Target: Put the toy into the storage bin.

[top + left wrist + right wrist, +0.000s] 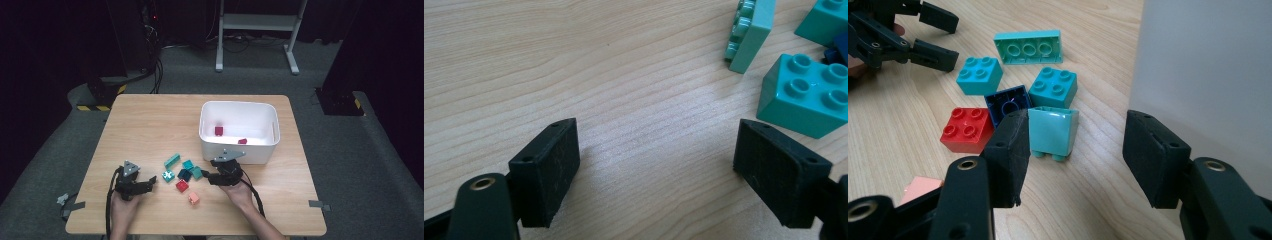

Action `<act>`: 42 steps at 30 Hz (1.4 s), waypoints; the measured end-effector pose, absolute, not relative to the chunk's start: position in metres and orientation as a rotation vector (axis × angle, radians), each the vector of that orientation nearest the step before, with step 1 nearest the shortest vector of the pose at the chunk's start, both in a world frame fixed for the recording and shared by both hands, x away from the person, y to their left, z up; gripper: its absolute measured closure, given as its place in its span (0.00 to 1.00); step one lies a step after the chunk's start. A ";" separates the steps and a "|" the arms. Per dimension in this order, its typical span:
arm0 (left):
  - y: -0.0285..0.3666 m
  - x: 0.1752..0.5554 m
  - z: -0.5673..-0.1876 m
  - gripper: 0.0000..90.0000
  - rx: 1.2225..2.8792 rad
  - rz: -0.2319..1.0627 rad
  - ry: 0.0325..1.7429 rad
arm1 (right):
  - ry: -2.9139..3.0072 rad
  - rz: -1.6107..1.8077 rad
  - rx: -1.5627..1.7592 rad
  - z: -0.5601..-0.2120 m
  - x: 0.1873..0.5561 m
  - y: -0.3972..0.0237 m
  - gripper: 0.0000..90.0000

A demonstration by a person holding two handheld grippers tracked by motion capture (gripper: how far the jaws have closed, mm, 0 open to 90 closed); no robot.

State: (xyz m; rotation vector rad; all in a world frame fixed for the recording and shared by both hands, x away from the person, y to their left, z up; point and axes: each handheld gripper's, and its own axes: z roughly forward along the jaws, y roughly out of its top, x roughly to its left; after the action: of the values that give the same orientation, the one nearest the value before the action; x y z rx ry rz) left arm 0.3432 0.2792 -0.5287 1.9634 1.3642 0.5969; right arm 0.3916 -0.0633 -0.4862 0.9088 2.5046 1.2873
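Bricks lie in a loose cluster on the table point(150, 120), just near-left of the white bin point(239, 156), which already holds two red ones point(219, 130). I judge I am mid-sort, reaching for the next piece to drop in the bin. My right gripper point(1075, 150) has its jaws spread with nothing pinched, and the mint brick point(1053, 131), tipped on its side with studs facing me, sits just beyond the left jaw, beside the dark blue brick point(1009, 102) and the red brick point(965, 129). My left gripper point(656, 150) rests at the left of the cluster, jaws spread over bare wood, a teal brick point(806, 95) near its right jaw. Next I would nudge the right gripper forward and left so both jaws straddle the mint brick alone, then squeeze without catching the dark blue one behind.
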 end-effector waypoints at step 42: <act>0.279 0.343 -0.529 0.21 1.963 0.597 1.364 | 2.583 1.142 0.906 -0.517 0.404 -0.020 0.63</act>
State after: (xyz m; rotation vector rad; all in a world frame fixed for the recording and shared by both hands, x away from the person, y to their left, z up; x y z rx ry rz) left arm 0.3432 0.2792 -0.5287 1.9632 1.3641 0.5969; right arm 0.4044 -0.0198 -0.5168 0.9064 2.5827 1.1417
